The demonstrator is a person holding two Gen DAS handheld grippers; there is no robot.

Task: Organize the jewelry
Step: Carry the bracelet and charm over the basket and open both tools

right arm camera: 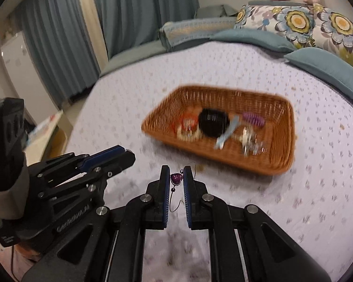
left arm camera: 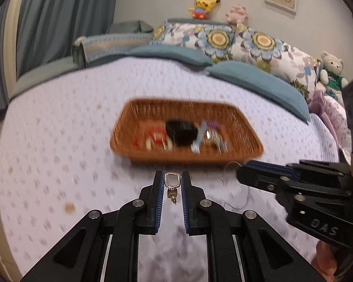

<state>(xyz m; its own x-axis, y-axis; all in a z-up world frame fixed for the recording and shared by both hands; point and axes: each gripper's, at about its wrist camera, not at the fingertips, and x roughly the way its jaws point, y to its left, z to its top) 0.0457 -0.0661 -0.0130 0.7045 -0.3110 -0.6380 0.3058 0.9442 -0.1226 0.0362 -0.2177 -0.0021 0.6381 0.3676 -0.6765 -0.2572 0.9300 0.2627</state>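
My left gripper (left arm camera: 173, 179) is shut on a silver earring (left arm camera: 172, 181) with a rectangular loop, held above the bedspread in front of a brown wicker basket (left arm camera: 242, 127). My right gripper (right arm camera: 176, 176) is shut on a purple heart earring (right arm camera: 176, 178) with a thin wire hook, also just short of the basket (right arm camera: 282, 122). In the basket lie a black round case (left arm camera: 181, 132), red hair ties (left arm camera: 155, 136), a light blue clip (left arm camera: 198, 138), a purple claw clip (right arm camera: 254, 118) and silver pieces (right arm camera: 249, 144). Each gripper shows in the other's view: right (left arm camera: 244, 171), left (right arm camera: 127, 155).
The basket stands on a lavender patterned bedspread (left arm camera: 58, 141). Teal pillows (left arm camera: 258, 82) and a floral quilt (left arm camera: 235, 40) lie behind it, with plush toys (left arm camera: 203, 7) on the headboard. Blue curtains (right arm camera: 58, 42) hang to the left.
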